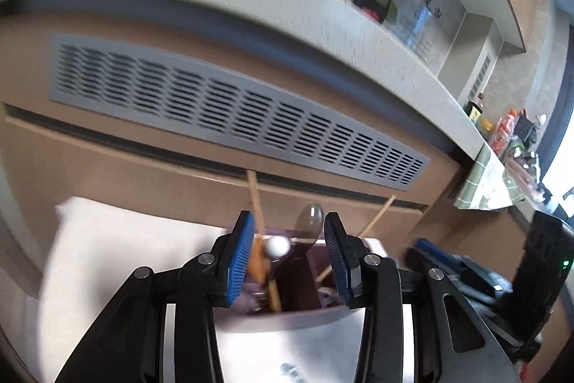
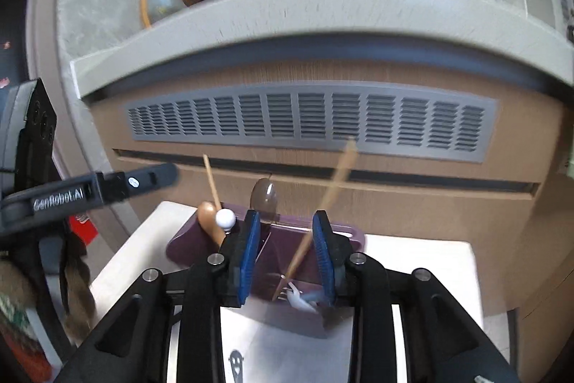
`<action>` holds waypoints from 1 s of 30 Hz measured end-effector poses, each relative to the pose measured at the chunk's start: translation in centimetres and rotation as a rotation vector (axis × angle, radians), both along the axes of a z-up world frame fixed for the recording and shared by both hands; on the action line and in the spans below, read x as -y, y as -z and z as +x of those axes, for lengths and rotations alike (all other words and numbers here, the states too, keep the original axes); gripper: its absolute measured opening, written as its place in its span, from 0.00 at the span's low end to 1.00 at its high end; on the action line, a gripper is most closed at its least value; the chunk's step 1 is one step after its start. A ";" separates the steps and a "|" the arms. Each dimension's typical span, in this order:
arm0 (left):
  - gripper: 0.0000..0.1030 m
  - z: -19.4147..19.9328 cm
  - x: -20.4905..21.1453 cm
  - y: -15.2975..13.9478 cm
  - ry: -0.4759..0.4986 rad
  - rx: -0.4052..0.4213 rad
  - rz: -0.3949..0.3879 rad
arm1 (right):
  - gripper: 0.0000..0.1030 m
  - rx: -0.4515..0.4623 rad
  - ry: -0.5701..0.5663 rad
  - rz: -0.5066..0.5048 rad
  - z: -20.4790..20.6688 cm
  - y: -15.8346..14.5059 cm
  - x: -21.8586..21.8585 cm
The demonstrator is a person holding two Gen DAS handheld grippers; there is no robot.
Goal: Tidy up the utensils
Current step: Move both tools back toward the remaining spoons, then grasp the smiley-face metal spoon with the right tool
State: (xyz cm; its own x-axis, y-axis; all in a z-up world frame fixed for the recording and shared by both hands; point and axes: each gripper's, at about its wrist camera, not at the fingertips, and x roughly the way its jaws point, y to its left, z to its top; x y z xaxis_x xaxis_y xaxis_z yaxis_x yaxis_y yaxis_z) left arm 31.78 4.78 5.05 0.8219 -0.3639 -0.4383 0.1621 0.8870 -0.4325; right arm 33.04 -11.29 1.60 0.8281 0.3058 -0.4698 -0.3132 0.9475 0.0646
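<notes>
Right wrist view: right gripper fingers wide apart, holding nothing, a chopstick leaning between them inside the purple holder. Left gripper fingers also spread, empty.

Both wrist cameras sit low behind their own blue-padded fingers, facing a wooden cabinet front with a grey vent grille. Each looks closely down on the purple utensil holder, shared by both; the left view seems tilted, though blur makes this uncertain
</notes>
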 end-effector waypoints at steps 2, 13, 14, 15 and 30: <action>0.41 -2.0 -0.8 0.3 -0.014 0.009 0.022 | 0.33 0.010 -0.009 -0.001 -1.9 0.0 0.8; 0.41 -12.6 -2.2 8.9 -0.002 -0.195 0.188 | 0.36 -0.245 -0.090 -0.108 -10.8 9.2 2.3; 0.41 -13.4 -2.5 9.3 -0.010 -0.207 0.190 | 0.36 -0.267 -0.092 -0.101 -11.5 10.1 2.5; 0.41 -14.4 -3.0 9.9 -0.026 -0.218 0.196 | 0.37 -0.290 -0.090 -0.089 -12.2 10.9 2.8; 0.41 -18.3 -5.0 12.9 -0.086 -0.277 0.165 | 0.37 -0.386 -0.083 -0.117 -12.5 15.1 -0.5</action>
State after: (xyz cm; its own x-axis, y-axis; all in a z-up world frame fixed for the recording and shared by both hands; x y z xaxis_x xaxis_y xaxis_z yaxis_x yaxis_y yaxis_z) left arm 13.52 9.80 -7.82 0.6882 -0.2039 -0.6963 -0.0198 0.9541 -0.2990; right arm 20.55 -10.78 -13.46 0.5589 0.2902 -0.7768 -0.3633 0.9278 0.0853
